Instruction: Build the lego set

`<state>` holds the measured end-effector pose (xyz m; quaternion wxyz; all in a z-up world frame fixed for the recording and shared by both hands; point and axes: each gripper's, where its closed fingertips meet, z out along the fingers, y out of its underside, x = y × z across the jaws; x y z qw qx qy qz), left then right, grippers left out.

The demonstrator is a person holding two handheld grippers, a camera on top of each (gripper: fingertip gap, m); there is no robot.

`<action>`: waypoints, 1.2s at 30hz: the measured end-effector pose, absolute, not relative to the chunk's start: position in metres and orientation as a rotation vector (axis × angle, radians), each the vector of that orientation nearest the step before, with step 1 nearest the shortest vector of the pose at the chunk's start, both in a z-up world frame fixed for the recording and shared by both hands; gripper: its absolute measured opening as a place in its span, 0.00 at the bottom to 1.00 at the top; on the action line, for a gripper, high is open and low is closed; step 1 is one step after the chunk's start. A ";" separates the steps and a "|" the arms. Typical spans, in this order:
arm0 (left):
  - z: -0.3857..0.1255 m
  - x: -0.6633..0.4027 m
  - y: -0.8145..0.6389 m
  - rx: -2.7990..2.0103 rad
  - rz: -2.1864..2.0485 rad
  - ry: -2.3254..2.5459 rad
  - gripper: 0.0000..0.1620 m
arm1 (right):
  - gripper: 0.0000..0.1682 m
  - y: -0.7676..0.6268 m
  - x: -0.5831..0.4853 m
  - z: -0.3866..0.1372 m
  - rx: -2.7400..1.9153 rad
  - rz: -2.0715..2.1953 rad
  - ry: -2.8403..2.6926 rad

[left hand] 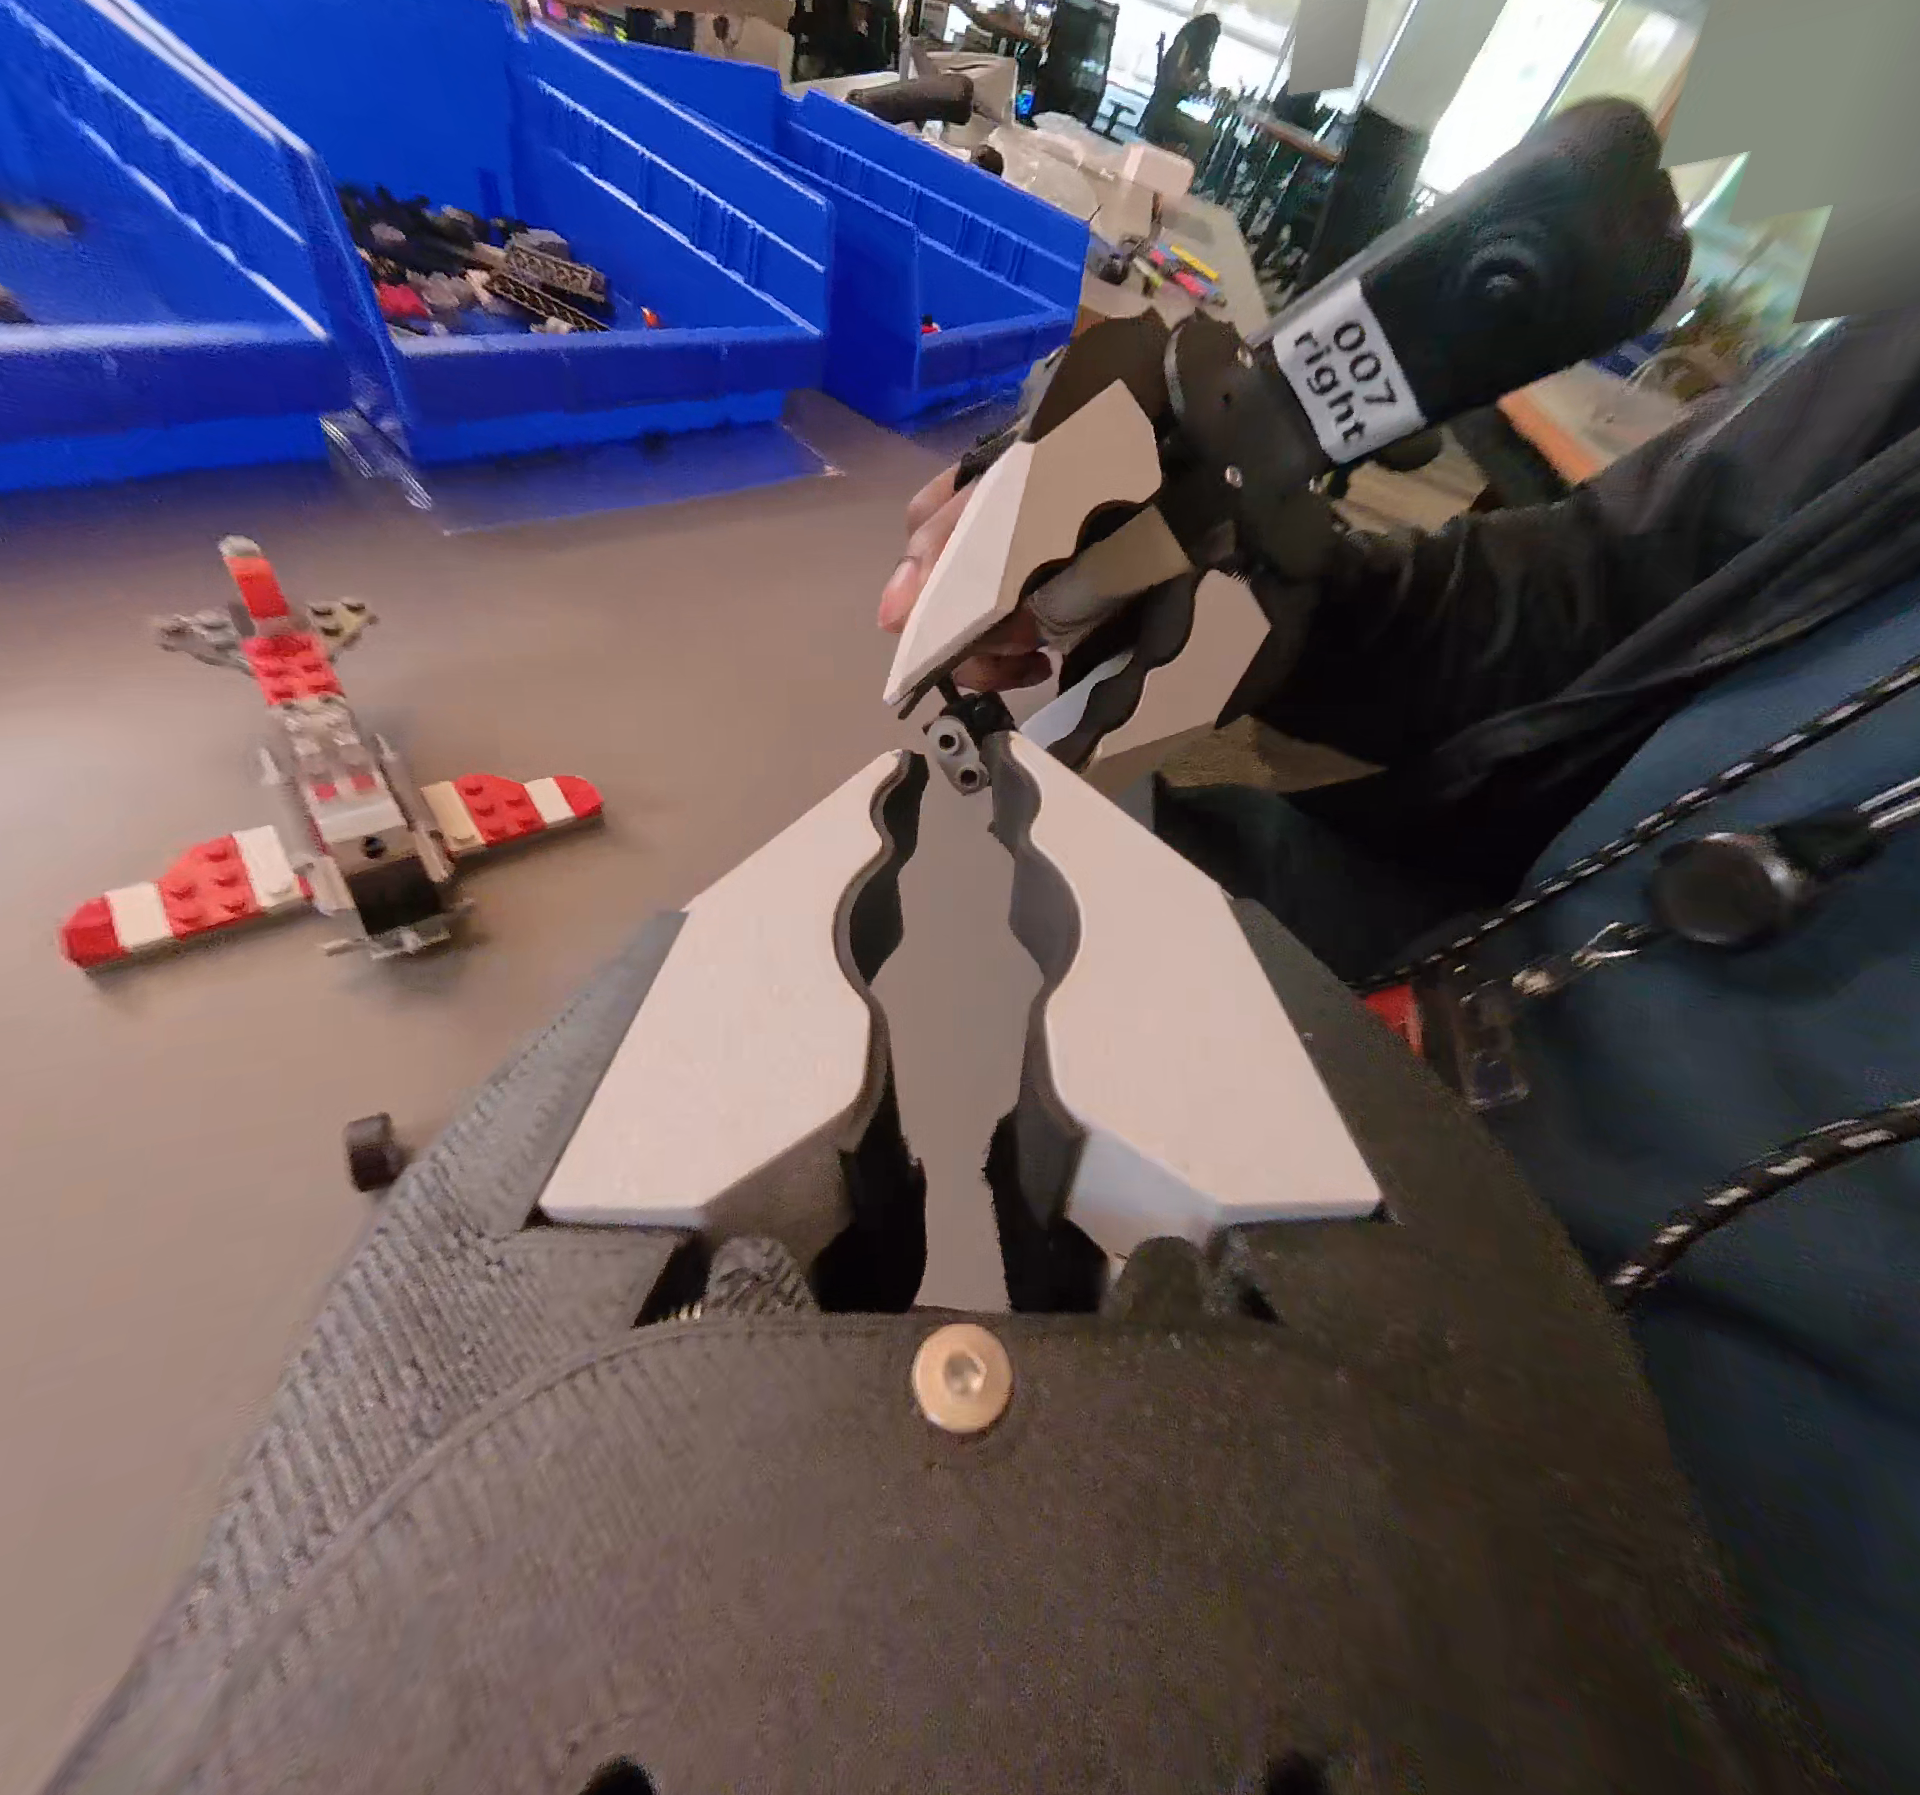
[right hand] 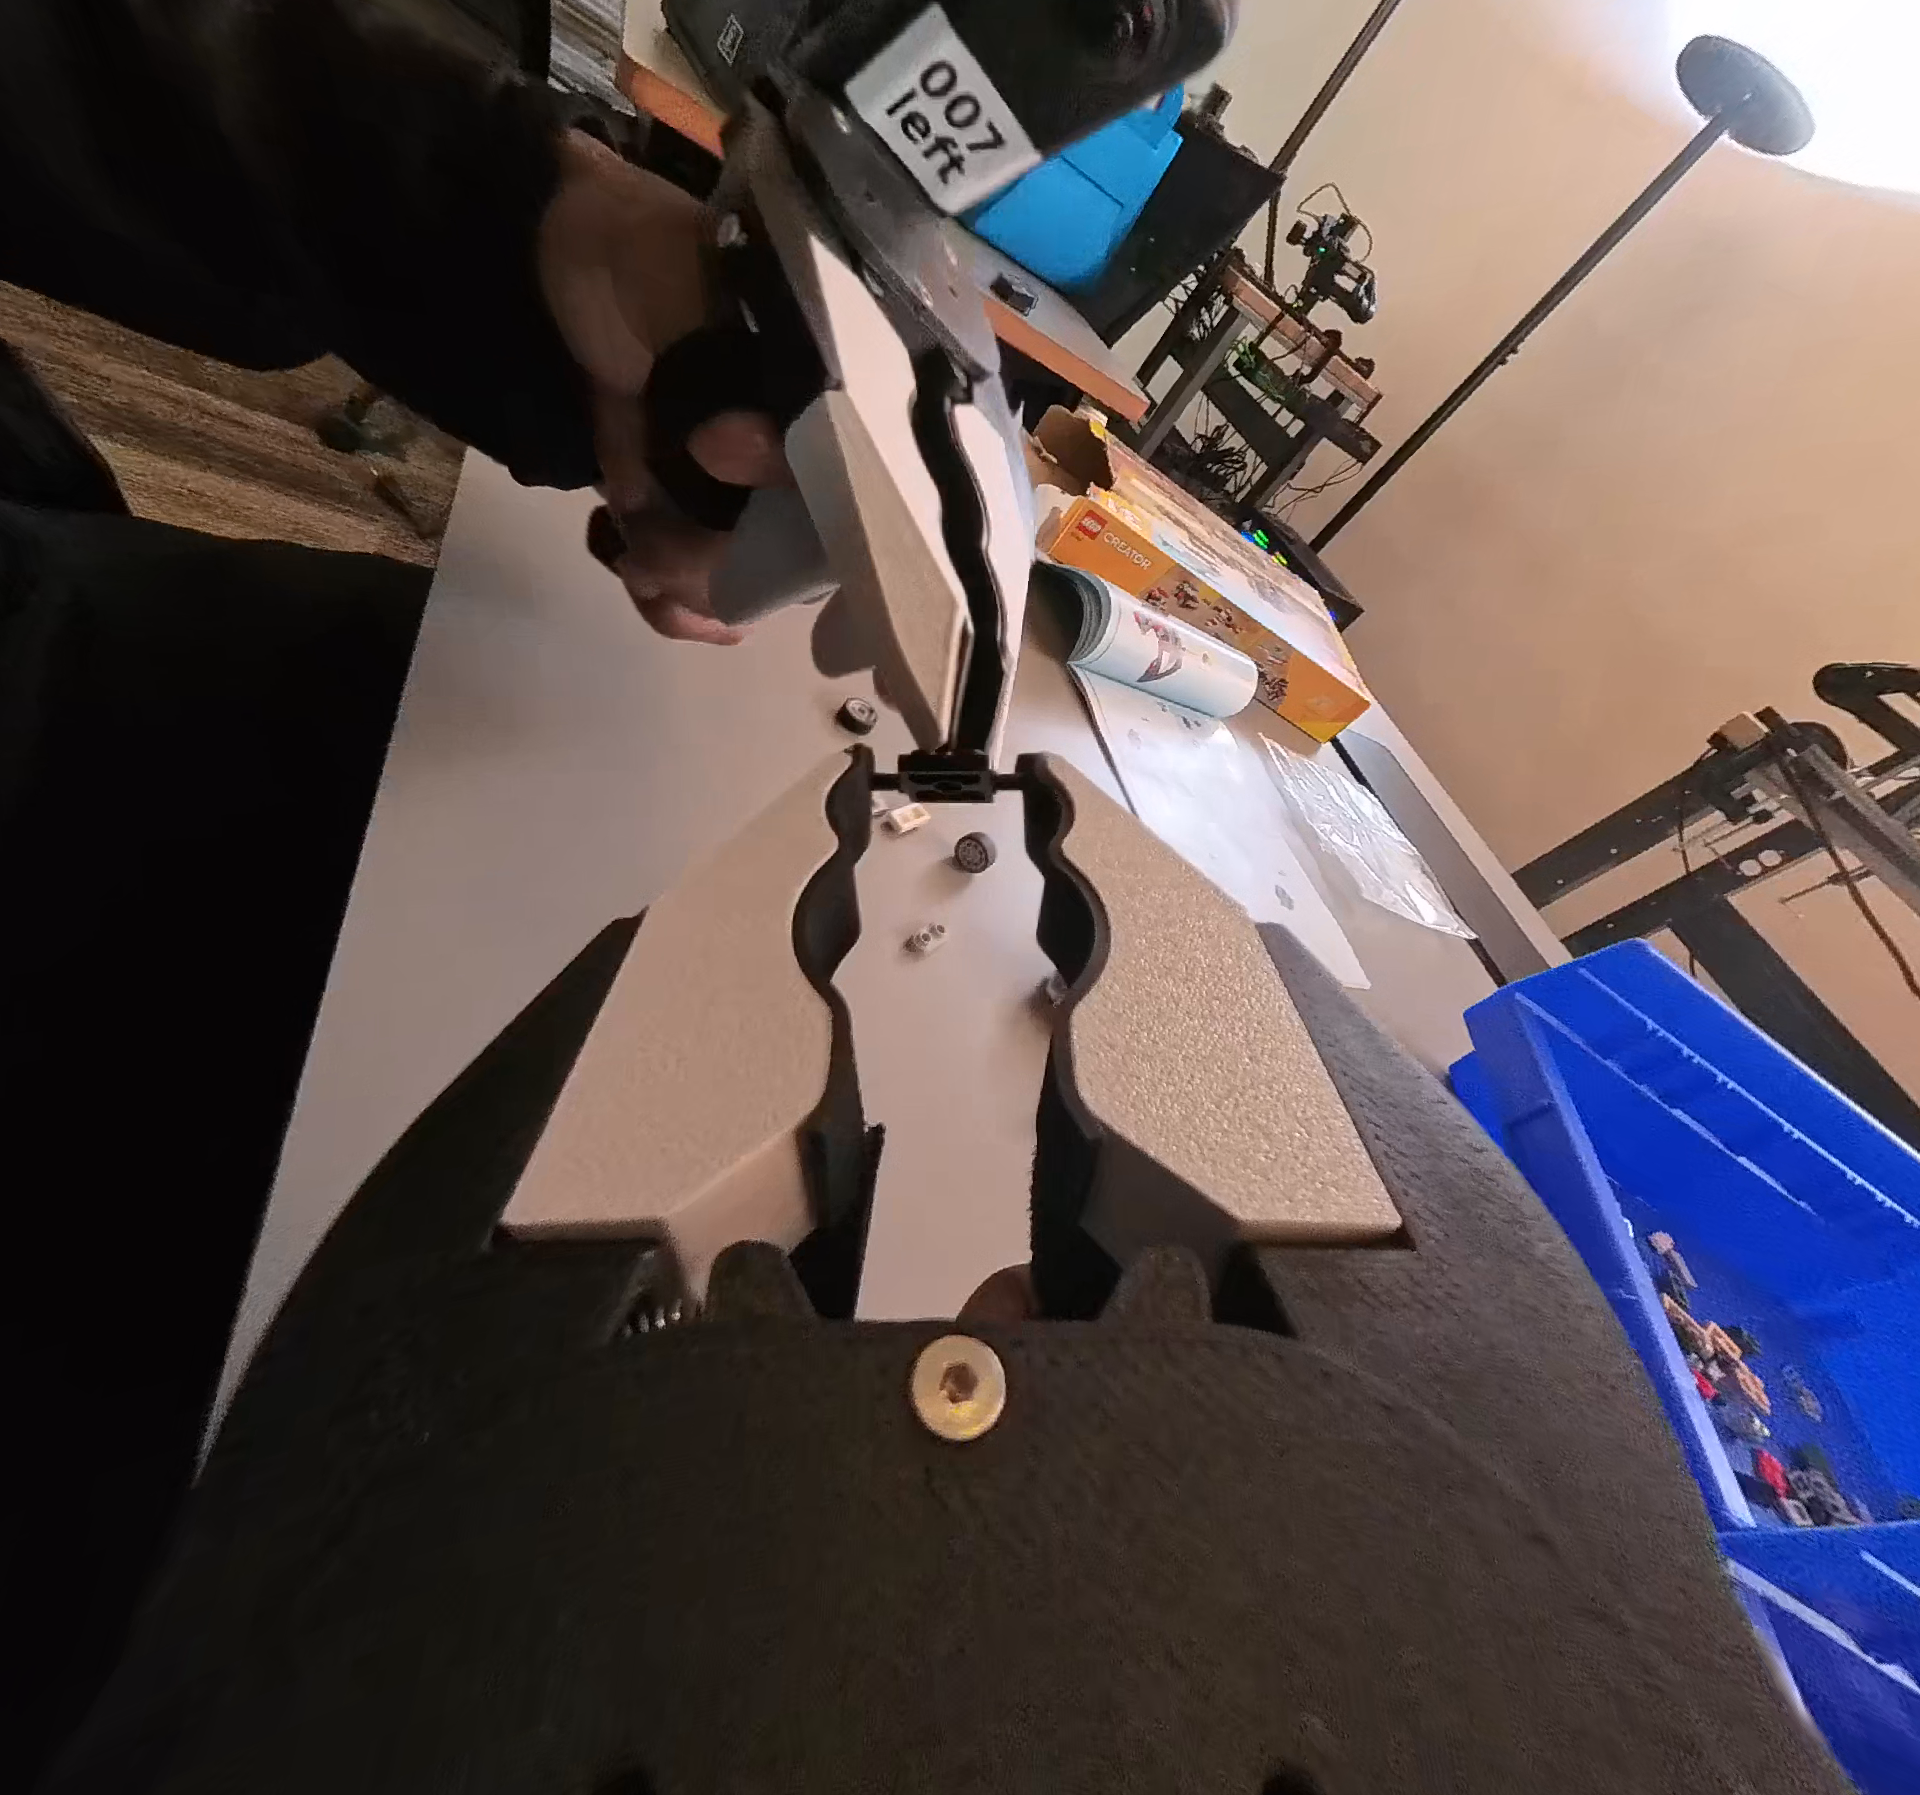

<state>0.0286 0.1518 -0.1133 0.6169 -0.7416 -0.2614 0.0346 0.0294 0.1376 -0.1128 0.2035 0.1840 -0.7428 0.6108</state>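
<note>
- Table: smooth matte grey top, carried everything.
- Blue bins: hard glossy plastic, ribbed walls, in a row along the far edge; one held a jumble of dark, grey and red loose bricks.
- Orange set box and curled open instruction booklet lay side by side on the table, a crinkled clear plastic bag just beside them.
- Lego plane: studded grey fuselage, red-and-white striped wings, red tail, flat on the table, well apart from both tongs.
- Left tongs: pale flat wedge plates with wavy black inner edges, ribbed black printed body; clenched on a small grey-and-black piece with round holes, held in the air.
- Right tongs: same build, grainy plates; tips clamped on the thin pin ends of the black part of that same piece, seen as a short studded block with an axle through it. Both tongs met tip to tip on it.
- Small loose bits on the table below: dark round wheel, second wheel, small pale plates, stubby black tyre.
</note>
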 end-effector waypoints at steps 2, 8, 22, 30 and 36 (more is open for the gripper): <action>-0.113 0.029 0.153 -1.667 0.000 -0.641 0.07 | 0.18 0.138 0.030 -0.114 0.524 1.691 -2.065; -0.113 0.032 0.154 -1.523 -0.270 -0.746 0.06 | 0.18 0.137 0.033 -0.113 0.552 1.677 -2.045; -0.122 0.017 0.150 -1.492 -0.268 -0.894 0.04 | 0.18 0.134 0.020 -0.122 0.515 1.550 -2.017; -0.120 0.013 0.148 -1.468 -0.250 -0.916 0.04 | 0.18 0.134 0.016 -0.119 0.504 1.508 -1.974; -0.121 0.015 0.146 -1.476 -0.261 -0.904 0.04 | 0.18 0.132 0.017 -0.120 0.508 1.512 -1.971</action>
